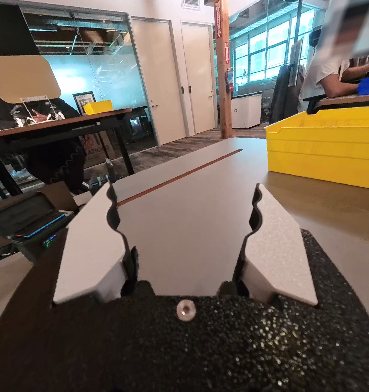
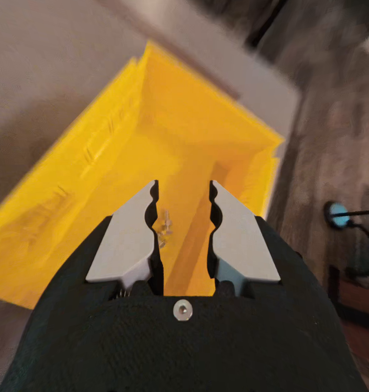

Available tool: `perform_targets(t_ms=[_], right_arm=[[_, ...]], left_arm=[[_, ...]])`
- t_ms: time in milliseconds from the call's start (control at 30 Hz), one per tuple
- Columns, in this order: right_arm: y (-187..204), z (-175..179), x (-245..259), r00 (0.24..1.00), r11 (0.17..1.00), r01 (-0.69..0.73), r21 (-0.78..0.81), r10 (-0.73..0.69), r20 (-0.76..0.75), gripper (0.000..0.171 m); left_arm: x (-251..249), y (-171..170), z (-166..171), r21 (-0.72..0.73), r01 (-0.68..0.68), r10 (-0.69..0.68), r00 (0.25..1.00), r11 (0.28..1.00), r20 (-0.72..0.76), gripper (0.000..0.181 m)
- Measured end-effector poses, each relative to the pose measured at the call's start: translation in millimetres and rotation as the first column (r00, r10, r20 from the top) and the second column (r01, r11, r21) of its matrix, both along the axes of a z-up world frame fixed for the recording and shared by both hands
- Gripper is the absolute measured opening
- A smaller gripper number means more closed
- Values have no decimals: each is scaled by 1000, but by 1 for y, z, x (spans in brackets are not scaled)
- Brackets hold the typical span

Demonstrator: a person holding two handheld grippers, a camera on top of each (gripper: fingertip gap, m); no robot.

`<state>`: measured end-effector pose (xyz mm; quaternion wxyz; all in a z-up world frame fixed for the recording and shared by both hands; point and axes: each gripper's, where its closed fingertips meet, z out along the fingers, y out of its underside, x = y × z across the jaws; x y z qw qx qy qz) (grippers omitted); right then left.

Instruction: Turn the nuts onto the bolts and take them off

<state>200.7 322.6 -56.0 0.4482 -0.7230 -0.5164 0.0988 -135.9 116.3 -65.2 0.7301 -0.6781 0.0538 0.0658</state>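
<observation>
Bolts: small silvery hardware, blurred, lying on the floor of the yellow bin; you cannot tell nuts from bolts at this sharpness.

Right claw: your view looks down into the bin. Jaws stand partly apart, a clear gap between them, nothing gripped. The hardware lies in that gap, hard against the inner edge of the finger at 9 o'clock, below the tips; contact cannot be told.

Left claw: jaws spread wide, nothing between them, nothing touched. It points level along the grey counter, low over the surface.

Yellow bin, left view: sits on the counter at 2 o'clock from the left claw, well apart from it; its contents are hidden by the wall.

Black case: lid up, at 9 o'clock of the left claw, off the counter edge.

Person in dark top: seated at a far table, 10 o'clock.
</observation>
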Motion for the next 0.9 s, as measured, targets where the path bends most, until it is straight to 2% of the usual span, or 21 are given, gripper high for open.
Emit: perform_targets(t_ms=[67, 167, 267, 300, 367, 500, 633, 667, 767, 900], right_arm=[[-8, 45, 35, 957, 976, 168, 137, -129, -258, 49], [-19, 63, 99, 825, 902, 398, 165, -274, -494, 49], [-7, 39, 143, 768, 849, 518, 104, -409, -492, 74], [-4, 25, 148, 772, 855, 517, 46, -442, -457, 85], [-1, 1, 147, 790, 876, 476, -74, -464, -401, 90], [-4, -36, 126, 867, 909, 362, -208, -410, -283, 72], [-5, -61, 116, 924, 920, 326, -217, -359, -132, 51], [-2, -63, 119, 925, 920, 341, -195, -365, -106, 45], [2, -63, 124, 926, 920, 351, -173, -368, -82, 14], [-5, -62, 113, 945, 940, 263, -215, -296, -137, 7]], left_arm=[[5, -4, 9, 31, -6, 7, 999, 999, -36, 123], [22, -15, 29, 74, 16, -10, 997, 997, -77, 114], [40, -34, 59, 110, 32, -26, 998, 993, -56, 106], [43, -45, 71, 133, 6, -1, 999, 991, -40, 103], [43, -71, 87, 162, -88, 90, 996, 983, -11, 100], [26, -135, 88, 120, -335, 336, 942, 934, 14, 104], [-9, -197, 63, -72, -547, 547, 837, 834, -18, 112], [-15, -211, 57, -114, -574, 575, 818, 811, -25, 113], [-32, -249, 38, -216, -630, 637, 770, 746, -47, 108], [-43, -277, 6, -364, -611, 645, 763, 703, -37, 100]])
